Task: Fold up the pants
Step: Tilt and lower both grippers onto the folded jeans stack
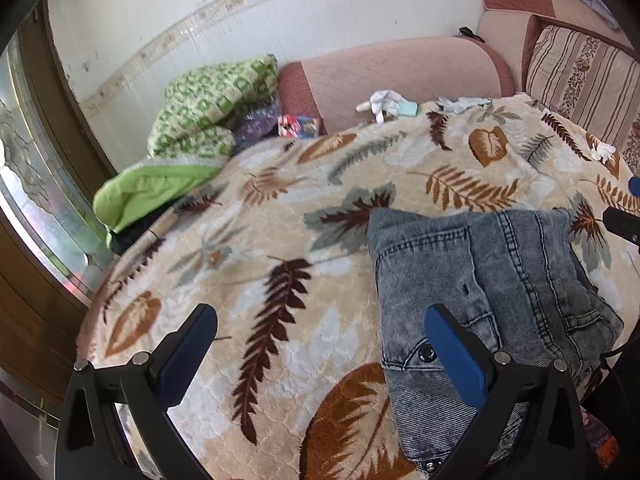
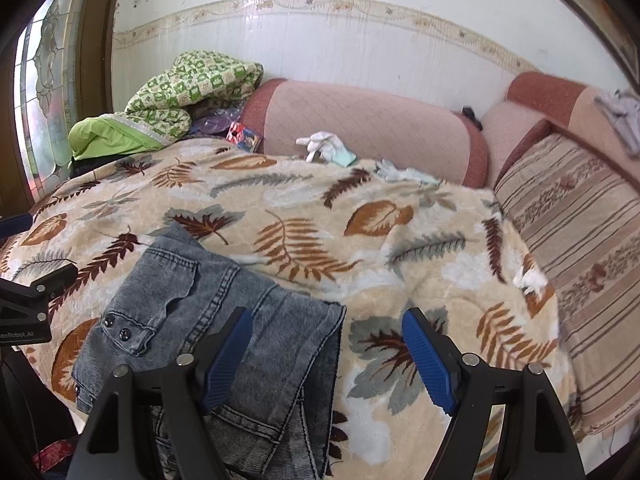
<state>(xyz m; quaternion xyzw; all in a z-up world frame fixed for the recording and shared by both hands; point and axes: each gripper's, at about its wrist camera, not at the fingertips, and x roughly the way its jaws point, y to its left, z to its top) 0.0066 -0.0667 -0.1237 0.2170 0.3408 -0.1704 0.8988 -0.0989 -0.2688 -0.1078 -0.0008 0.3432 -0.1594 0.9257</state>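
Grey washed-denim pants lie folded into a compact bundle on a leaf-patterned blanket. In the left wrist view my left gripper is open above the blanket, its right finger over the bundle's left edge near a waist button. In the right wrist view the pants lie at lower left. My right gripper is open, with its left finger over the denim and its right finger over bare blanket. Neither gripper holds anything. The left gripper's body shows at the left edge of the right wrist view.
A green patterned quilt is piled at the back left. Pink sofa cushions line the wall, with white gloves in front of them. A striped cushion lies at the right. A glass door stands at the left.
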